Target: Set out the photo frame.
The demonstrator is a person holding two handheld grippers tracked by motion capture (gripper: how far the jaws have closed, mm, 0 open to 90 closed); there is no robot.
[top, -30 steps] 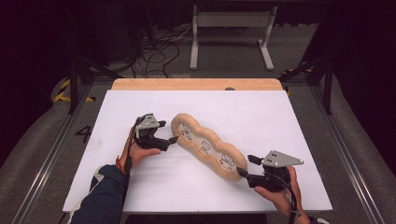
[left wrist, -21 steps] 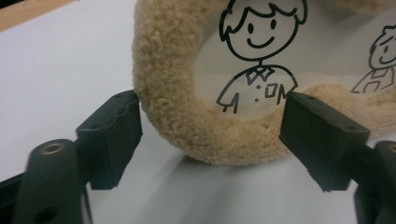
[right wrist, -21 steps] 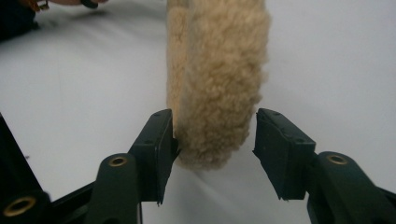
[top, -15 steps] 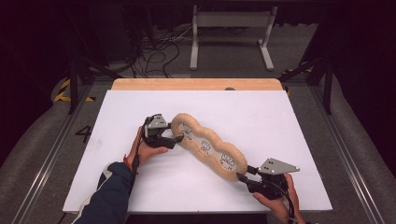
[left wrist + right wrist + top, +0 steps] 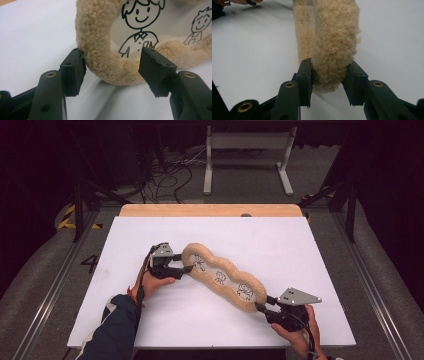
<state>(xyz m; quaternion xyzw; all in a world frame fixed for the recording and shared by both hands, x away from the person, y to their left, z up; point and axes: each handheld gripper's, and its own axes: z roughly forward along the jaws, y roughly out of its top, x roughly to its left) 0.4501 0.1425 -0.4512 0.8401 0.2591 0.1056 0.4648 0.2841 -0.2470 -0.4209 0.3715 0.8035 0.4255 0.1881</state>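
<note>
A long tan fleecy strip [image 5: 222, 277] with clear windows showing cartoon figures lies diagonally on the white table [image 5: 310, 245]. My left gripper [image 5: 186, 266] is at its upper-left end. In the left gripper view the jaws [image 5: 112, 67] straddle the fleecy rim [image 5: 100, 50] and have just been closing. One pad [image 5: 73, 67] touches the rim's outer side, while the other pad [image 5: 155, 67] stands off it over the window. My right gripper [image 5: 263, 304] holds the lower-right end. In the right gripper view both pads [image 5: 328, 75] press into the fleece [image 5: 334, 37].
A wooden strip [image 5: 210, 210] borders the table's far edge. Beyond it on the floor are cables [image 5: 170, 170] and a metal stand [image 5: 247, 150]. Rails run along both sides of the table. White surface lies bare at the far right and near left.
My left gripper slid a little right onto the strip's upper end and narrowed its jaws around the rim. My right gripper's jaws closed on the lower end.
</note>
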